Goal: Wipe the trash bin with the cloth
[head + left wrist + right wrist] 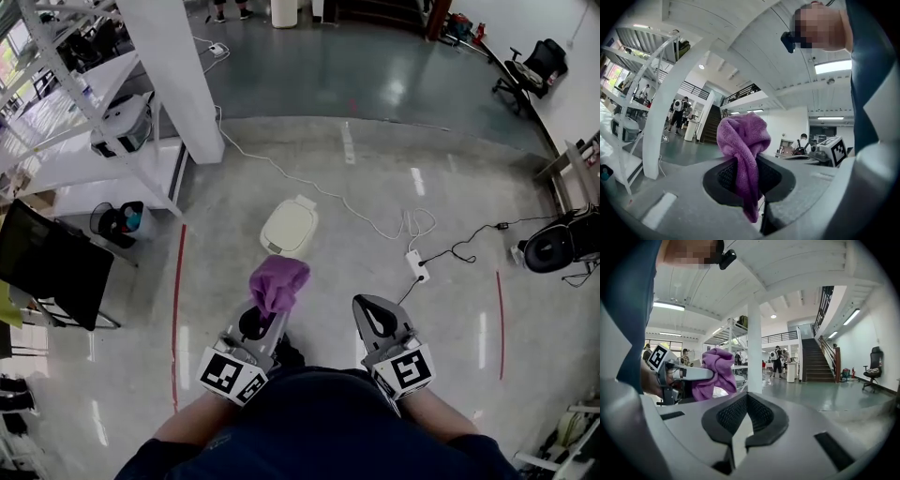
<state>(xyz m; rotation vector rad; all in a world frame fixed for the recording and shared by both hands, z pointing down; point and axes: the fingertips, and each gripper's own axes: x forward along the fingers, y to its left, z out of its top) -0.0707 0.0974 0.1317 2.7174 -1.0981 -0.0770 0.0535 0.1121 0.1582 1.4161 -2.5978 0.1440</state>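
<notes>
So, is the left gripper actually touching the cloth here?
Touching. The left gripper view shows the purple cloth pinched between the jaws of the left gripper, bunched above them with a tail hanging below.

The trash bin (289, 228) is set on the floor (394, 187) ahead — nearer, the cloth (278, 283) is clamped in the left gripper (265, 317), with the right gripper (373, 311) alongside.

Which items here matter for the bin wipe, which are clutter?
Job: purple cloth, clamped in left hand-held gripper; cream trash bin.
Clutter: power strip, white cable, office chair.
</notes>
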